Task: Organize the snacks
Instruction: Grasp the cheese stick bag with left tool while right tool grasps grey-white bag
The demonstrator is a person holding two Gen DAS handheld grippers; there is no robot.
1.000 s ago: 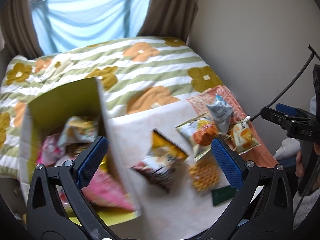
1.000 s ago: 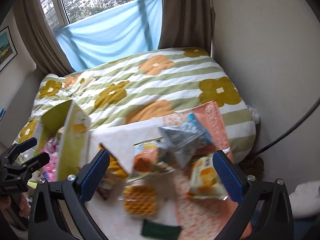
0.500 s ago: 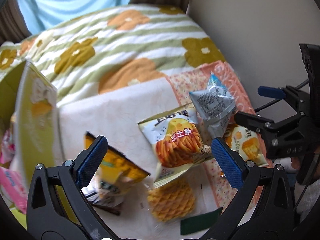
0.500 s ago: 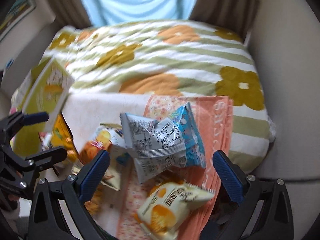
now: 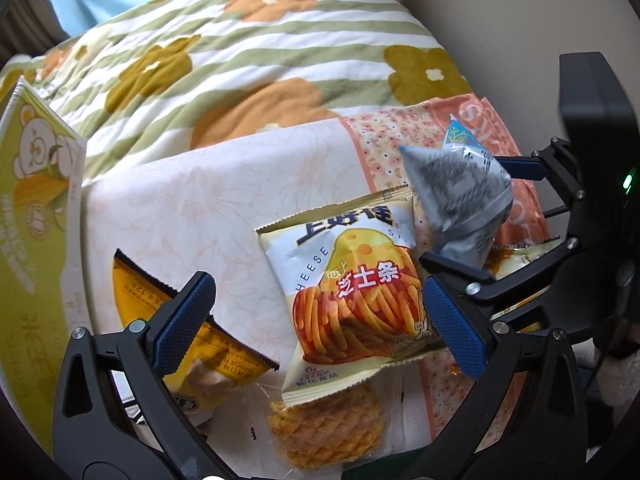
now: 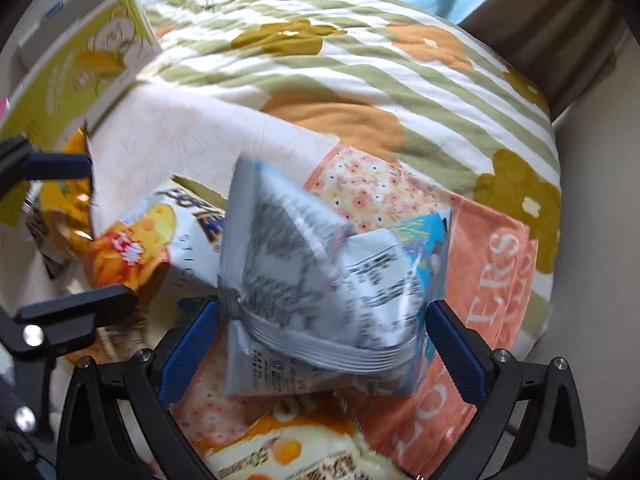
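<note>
Snack bags lie on cloths spread over a bed. My left gripper is open and low over a cheese-sticks bag, which lies between its blue pads without touching them. A yellow-and-black bag sits under the left finger, and a clear pack of waffle snacks lies near the view's bottom. My right gripper is open around a crumpled grey-and-blue bag. Its pads stand a little clear of the bag's sides. The cheese-sticks bag lies to that bag's left, and a yellow bag lies below it.
A green carton stands at the left edge of the white cloth. An orange towel lies under the right-hand snacks. Behind is a flowered striped quilt, and a beige wall runs along the right. Each gripper shows in the other's view.
Both grippers have dropped closer to the snacks. The left one swung right from the carton to the cheese-sticks bag. The right one moved in around the grey-and-blue bag.
</note>
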